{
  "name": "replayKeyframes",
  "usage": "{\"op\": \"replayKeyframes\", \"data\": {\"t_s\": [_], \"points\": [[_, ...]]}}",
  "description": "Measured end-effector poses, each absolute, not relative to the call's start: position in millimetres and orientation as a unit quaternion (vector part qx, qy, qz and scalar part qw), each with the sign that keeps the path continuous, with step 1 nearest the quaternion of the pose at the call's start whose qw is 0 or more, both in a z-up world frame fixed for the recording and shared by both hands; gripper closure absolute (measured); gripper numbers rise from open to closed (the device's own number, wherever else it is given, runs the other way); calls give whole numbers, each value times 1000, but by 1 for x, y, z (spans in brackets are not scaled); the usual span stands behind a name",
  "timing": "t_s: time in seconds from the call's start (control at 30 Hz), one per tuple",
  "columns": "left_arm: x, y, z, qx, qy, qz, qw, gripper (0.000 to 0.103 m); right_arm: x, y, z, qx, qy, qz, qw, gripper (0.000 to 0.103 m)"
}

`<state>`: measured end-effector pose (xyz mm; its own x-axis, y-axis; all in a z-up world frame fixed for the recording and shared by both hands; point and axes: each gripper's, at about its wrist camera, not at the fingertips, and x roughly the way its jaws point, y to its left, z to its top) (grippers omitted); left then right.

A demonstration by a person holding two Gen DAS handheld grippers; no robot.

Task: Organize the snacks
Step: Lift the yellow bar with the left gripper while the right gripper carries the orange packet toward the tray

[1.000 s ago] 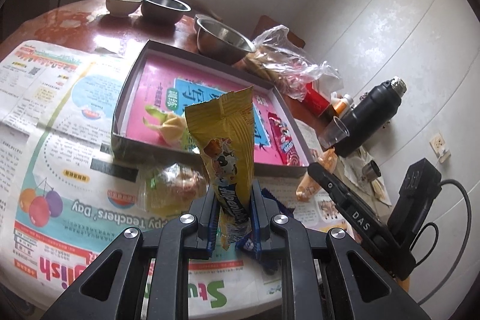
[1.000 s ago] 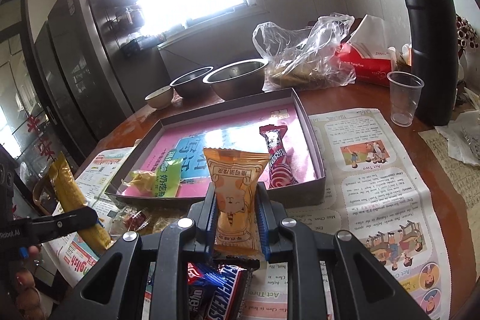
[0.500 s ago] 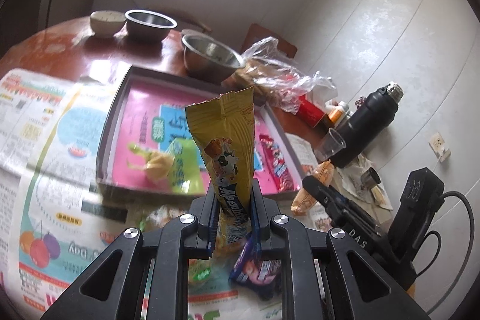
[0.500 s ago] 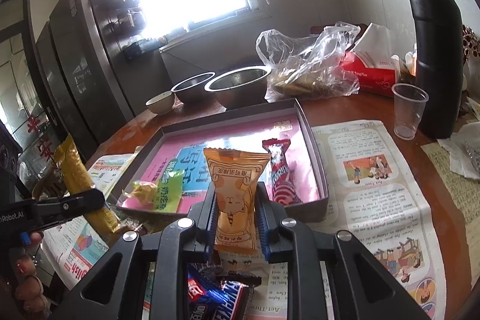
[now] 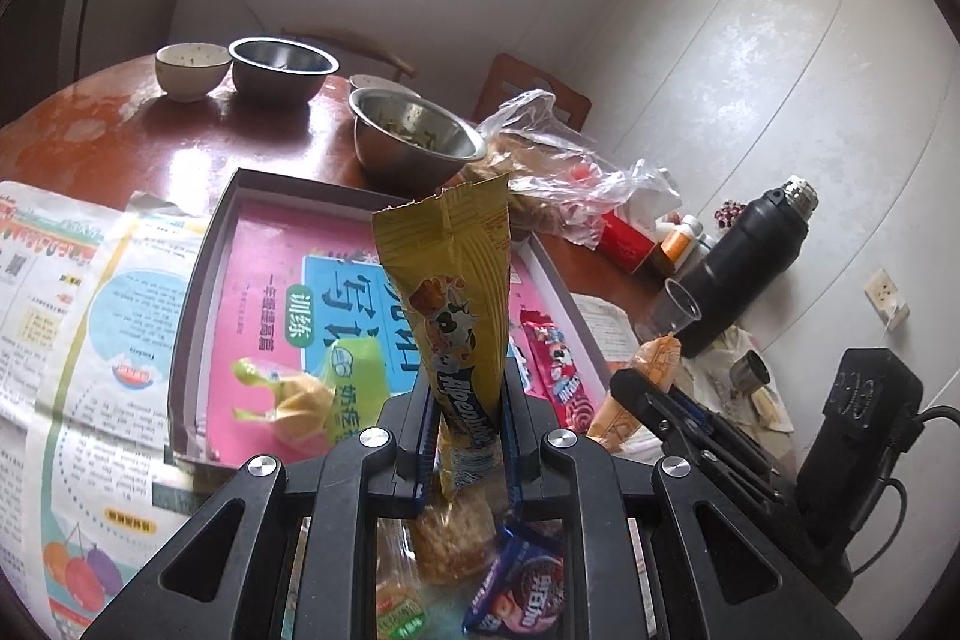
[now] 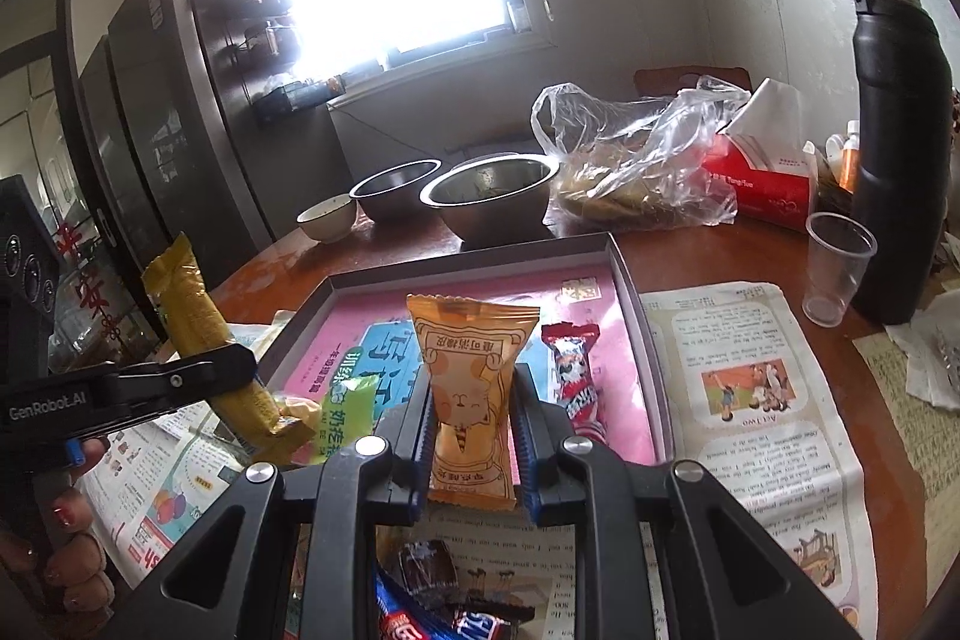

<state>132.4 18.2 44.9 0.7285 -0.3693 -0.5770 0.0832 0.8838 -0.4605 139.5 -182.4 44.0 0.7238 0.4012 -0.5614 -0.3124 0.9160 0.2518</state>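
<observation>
My left gripper [image 5: 465,400] is shut on a tall yellow snack packet [image 5: 453,292] and holds it upright above the near edge of the shallow grey box [image 5: 198,280] with a pink floor. My right gripper [image 6: 471,418] is shut on an orange cat-print packet [image 6: 471,388], held above the box's near side [image 6: 642,340]. In the box lie a red candy stick [image 6: 573,376] and a yellow-green wrapped sweet [image 5: 300,400]. The left gripper with its yellow packet [image 6: 192,316] also shows in the right wrist view.
Loose snacks [image 5: 516,586] lie on the newspaper [image 5: 72,316] below the grippers. Two steel bowls [image 6: 492,190], a small ceramic bowl [image 6: 327,217], a plastic bag [image 6: 636,160], a red tissue box [image 6: 762,178], a clear cup [image 6: 837,268] and a black flask [image 6: 900,130] stand around the box.
Both grippers have risen and moved forward towards the box with their packets held. The loose snacks now lie lower in both views.
</observation>
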Motion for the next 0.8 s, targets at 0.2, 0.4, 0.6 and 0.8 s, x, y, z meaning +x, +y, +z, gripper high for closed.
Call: {"op": "replayKeyframes", "data": {"t_s": [0.2,0.4,0.6,0.8], "points": [[152,16,36,-190,359,-121,906,85,149,-179,44,70,319,192,925,79],[168,17,19,-184,378,-122,899,85,158,-172,41,66,325,191,924,80],[175,17,5,-172,390,-117,897,85,167,-167,32,64,335,188,921,80],[182,17,-4,-168,402,-117,893,85,173,-161,22,62,348,185,917,80]]}}
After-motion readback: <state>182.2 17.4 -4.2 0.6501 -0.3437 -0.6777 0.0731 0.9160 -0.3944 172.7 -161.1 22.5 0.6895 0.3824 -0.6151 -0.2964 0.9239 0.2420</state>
